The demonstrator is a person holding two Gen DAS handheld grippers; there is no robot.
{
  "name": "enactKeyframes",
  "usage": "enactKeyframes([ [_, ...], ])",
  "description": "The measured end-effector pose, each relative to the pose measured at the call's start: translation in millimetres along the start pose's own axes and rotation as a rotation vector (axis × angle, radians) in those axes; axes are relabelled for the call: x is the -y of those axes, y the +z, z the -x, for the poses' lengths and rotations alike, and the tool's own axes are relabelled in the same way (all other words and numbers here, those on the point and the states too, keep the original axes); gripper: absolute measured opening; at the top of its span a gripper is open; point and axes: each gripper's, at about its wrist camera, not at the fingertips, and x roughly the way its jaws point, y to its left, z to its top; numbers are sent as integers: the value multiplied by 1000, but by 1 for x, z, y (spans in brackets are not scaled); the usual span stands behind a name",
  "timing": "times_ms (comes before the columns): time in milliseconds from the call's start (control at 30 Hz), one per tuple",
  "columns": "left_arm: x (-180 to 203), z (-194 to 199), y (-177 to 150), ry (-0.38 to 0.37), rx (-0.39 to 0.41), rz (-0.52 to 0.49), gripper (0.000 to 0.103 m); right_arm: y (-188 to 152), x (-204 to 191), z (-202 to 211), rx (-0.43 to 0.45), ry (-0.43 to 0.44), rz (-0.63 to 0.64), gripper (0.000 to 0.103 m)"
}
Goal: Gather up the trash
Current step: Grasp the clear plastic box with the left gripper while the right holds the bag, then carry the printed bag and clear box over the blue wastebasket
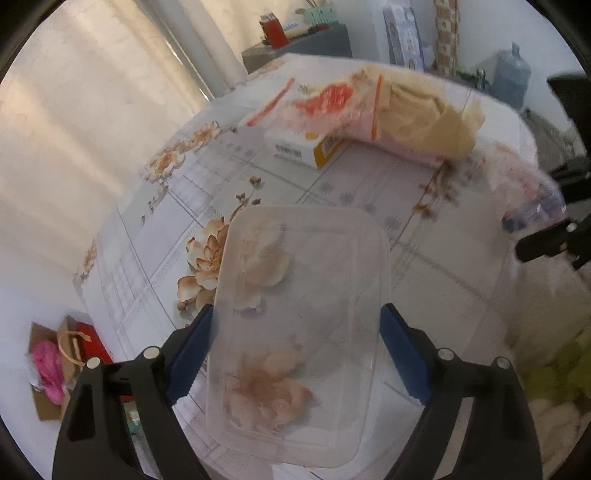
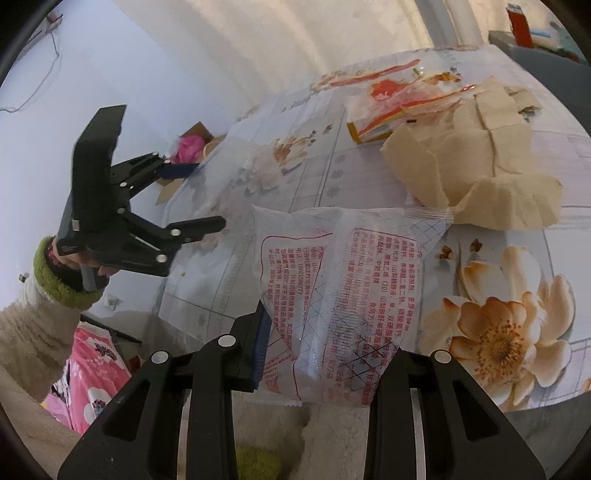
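Observation:
My left gripper [image 1: 295,354] is shut on a clear plastic container lid [image 1: 299,325], held above the floral tablecloth [image 1: 155,236]. My right gripper [image 2: 325,354] is shut on a clear food wrapper with red print [image 2: 332,280]; the same wrapper shows at the right edge of the left wrist view [image 1: 524,184]. On the table lie crumpled beige paper [image 2: 480,155], a red-and-clear plastic bag [image 2: 399,96] and a small white-and-yellow box [image 1: 306,147]. The left gripper also shows in the right wrist view [image 2: 207,199], with the lid faint between its fingers.
A cardboard box with a pink bag [image 1: 48,369] stands on the floor left of the table. A pink patterned cloth [image 2: 92,373] lies below the table edge. A grey cabinet with a red container [image 1: 275,31] and a water jug [image 1: 511,74] stand at the back.

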Motion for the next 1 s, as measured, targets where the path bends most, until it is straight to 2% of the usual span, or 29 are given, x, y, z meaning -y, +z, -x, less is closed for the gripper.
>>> enactKeyframes([
  [333,-1,47,9,-149,108,192,85,-13,10,37,81,18,-40,30],
  [533,17,68,31,-222,179,221,85,-24,23,73,148,8,-71,30],
  [733,47,76,75,-340,252,213,85,-49,51,120,240,-14,-158,30],
  [900,92,71,135,-461,286,166,85,-69,83,165,333,-75,-243,30],
  [1000,125,64,176,-530,287,131,85,-91,116,202,407,-148,-331,30],
])
